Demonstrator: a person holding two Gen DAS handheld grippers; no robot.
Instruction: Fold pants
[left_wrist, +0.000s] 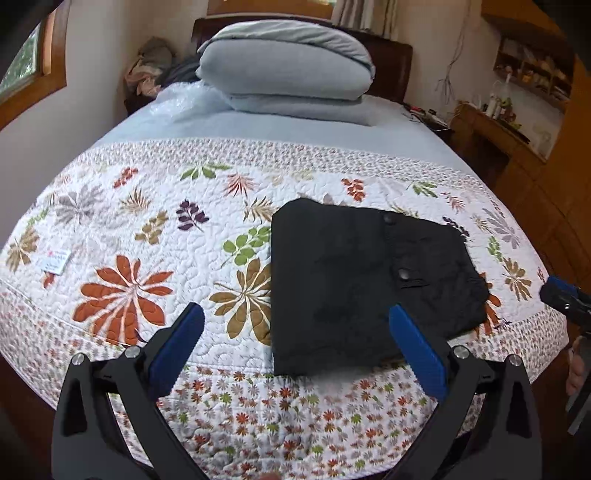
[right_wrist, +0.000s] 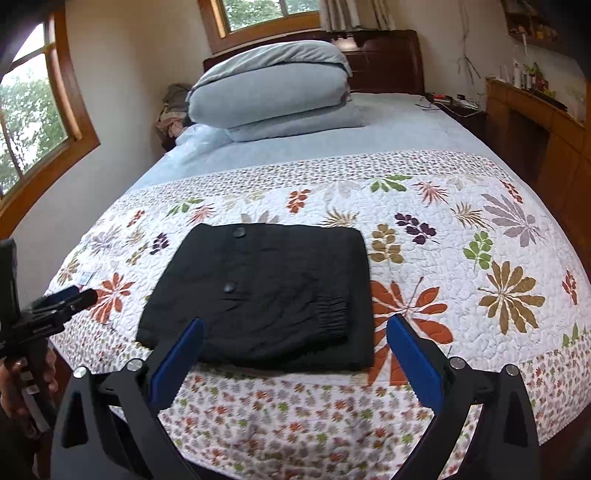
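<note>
The black pants (left_wrist: 354, 280) lie folded into a compact rectangle on the floral quilt (left_wrist: 147, 229), near the bed's front edge; they also show in the right wrist view (right_wrist: 273, 295), with two snap buttons and an elastic cuff on top. My left gripper (left_wrist: 295, 314) is open and empty, held above the front edge just left of the pants. My right gripper (right_wrist: 293, 325) is open and empty, hovering over the near edge of the pants. Each gripper shows at the edge of the other's view, the right one (left_wrist: 565, 299) and the left one (right_wrist: 62, 299).
A folded grey duvet (left_wrist: 284, 70) is stacked at the head of the bed against a dark headboard (right_wrist: 384, 59). A wooden desk with shelves (left_wrist: 517, 122) stands along the right. Windows (right_wrist: 33, 122) are on the left wall. The quilt hangs over the front edge.
</note>
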